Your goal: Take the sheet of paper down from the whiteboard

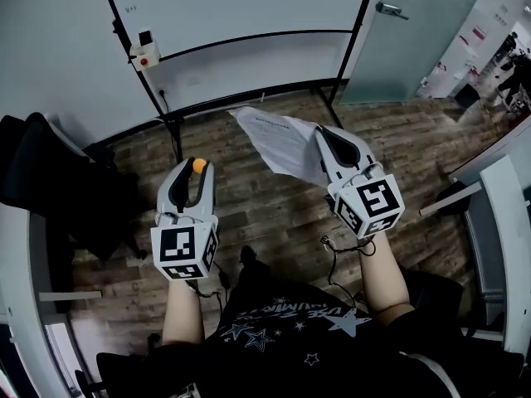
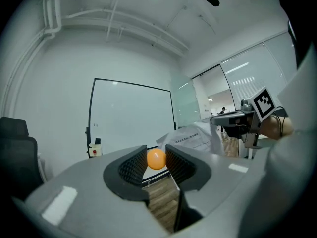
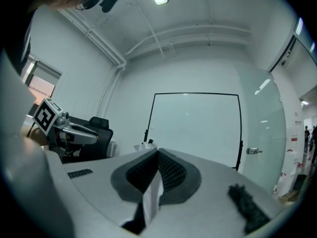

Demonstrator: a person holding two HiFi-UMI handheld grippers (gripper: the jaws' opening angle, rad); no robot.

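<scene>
In the head view the whiteboard (image 1: 249, 7) stands ahead on its black frame, with no sheet on it. My right gripper (image 1: 325, 139) is shut on a white printed sheet of paper (image 1: 278, 139), which hangs out to its left, away from the board. In the right gripper view only the sheet's edge (image 3: 150, 205) shows, pinched between the pads (image 3: 171, 170). My left gripper (image 1: 197, 169) is shut on a small orange ball (image 1: 199, 165), and the ball (image 2: 156, 159) sits pressed between its ribbed pads. The paper (image 2: 190, 139) and the whiteboard (image 2: 131, 118) show beyond it.
A small box with a red button (image 1: 145, 54) hangs on the board's left post. A black office chair (image 1: 41, 172) stands at the left, a frosted glass door (image 1: 415, 31) at the back right, and a white desk edge (image 1: 506, 239) at the right. Wooden floor (image 1: 265, 214) lies below.
</scene>
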